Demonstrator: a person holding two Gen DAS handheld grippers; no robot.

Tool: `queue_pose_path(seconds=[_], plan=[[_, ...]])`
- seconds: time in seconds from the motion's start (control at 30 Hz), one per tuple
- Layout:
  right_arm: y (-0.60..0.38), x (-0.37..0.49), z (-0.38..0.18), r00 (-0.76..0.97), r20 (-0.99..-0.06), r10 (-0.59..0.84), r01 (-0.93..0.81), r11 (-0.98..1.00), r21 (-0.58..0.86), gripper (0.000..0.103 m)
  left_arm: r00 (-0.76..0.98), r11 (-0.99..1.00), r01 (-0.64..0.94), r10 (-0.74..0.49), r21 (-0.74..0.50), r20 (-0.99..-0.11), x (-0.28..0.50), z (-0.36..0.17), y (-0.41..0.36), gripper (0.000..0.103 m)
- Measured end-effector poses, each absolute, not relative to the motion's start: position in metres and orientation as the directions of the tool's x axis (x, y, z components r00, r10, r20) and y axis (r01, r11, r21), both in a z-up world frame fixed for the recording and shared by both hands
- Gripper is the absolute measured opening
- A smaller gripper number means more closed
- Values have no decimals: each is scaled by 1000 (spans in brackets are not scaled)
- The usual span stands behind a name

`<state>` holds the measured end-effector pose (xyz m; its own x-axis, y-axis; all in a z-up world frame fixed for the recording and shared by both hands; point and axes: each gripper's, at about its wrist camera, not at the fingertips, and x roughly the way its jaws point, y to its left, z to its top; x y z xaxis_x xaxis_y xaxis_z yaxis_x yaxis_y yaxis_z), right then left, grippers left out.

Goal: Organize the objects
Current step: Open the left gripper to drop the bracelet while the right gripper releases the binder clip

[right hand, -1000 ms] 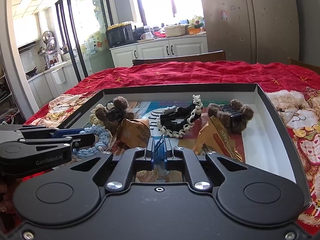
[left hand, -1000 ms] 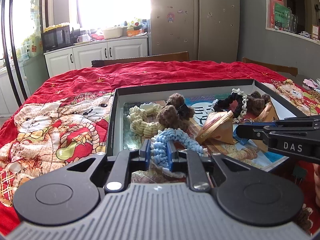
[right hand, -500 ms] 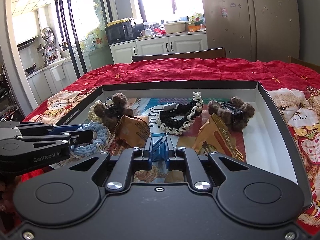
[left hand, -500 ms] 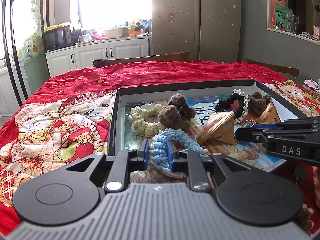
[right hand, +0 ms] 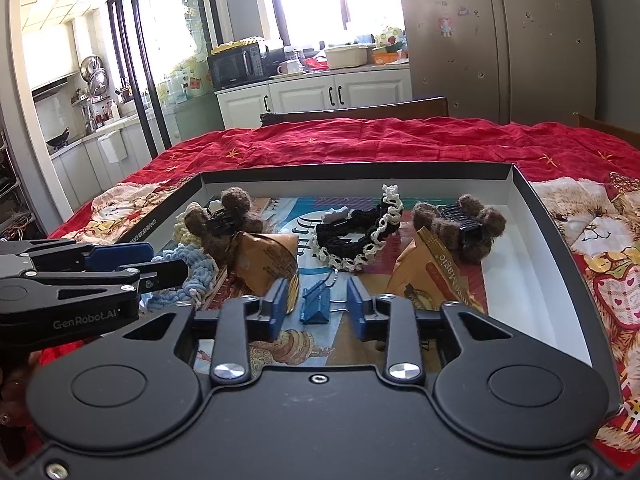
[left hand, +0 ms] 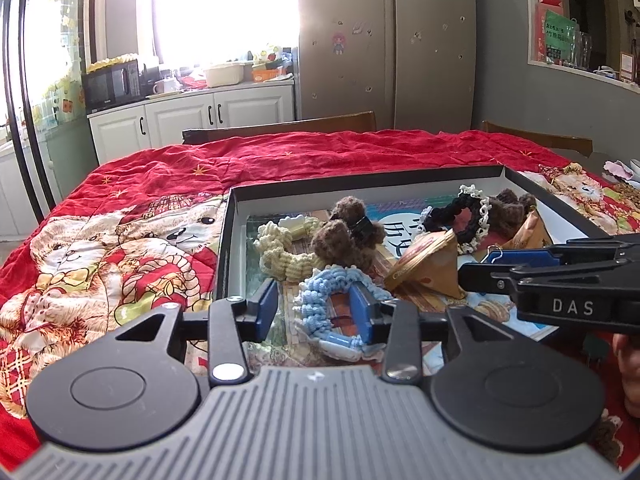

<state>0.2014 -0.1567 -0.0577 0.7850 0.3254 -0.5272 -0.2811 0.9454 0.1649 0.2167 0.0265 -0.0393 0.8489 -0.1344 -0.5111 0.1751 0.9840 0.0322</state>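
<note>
The blue crocheted scrunchie lies flat at the near-left corner of the black box. The blue binder clip rests near the near edge, handles raised. Brown packets, hair clips and scrunchies occupy the middle.

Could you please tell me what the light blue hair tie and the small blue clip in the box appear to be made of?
Light blue hair tie: soft yarn, apparently crocheted, matte; looped stitches show. Blue clip: probably painted metal, smooth body with thin wire handles.
</note>
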Motion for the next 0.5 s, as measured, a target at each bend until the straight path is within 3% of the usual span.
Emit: queue_pose_path(seconds=[0.5], plan=[[-154, 190, -50, 826, -464, 320, -294, 947, 130, 41, 873, 983, 179, -143, 34, -467, 205, -30, 27, 73]])
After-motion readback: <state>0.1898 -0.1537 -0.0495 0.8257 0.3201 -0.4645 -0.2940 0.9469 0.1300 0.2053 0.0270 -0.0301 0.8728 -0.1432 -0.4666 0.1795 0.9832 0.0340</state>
